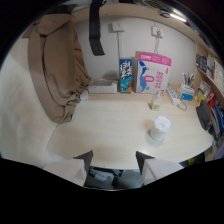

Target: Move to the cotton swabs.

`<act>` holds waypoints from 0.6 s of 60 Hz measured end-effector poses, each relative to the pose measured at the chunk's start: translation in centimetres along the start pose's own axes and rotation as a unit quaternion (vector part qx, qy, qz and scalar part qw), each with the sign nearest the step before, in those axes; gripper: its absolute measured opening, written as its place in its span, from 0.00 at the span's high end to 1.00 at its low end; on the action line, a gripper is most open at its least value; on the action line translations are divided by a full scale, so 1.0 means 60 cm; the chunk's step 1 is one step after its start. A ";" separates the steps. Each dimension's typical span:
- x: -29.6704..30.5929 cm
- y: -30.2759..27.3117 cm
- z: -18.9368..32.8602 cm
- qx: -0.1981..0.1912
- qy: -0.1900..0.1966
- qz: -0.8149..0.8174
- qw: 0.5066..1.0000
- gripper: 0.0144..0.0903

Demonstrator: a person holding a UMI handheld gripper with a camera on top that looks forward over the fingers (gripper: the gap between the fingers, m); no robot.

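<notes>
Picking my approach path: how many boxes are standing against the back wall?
2: a blue box and, touching its right side, a larger pink-and-white box. Clutter beyond the cotton swab tub may hide more.

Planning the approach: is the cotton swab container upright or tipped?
Upright. The cotton swab container stands on the table, round top upward, beyond the open gripper.
</notes>
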 end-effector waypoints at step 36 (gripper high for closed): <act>0.121 0.023 0.054 0.010 0.037 0.000 0.999 0.04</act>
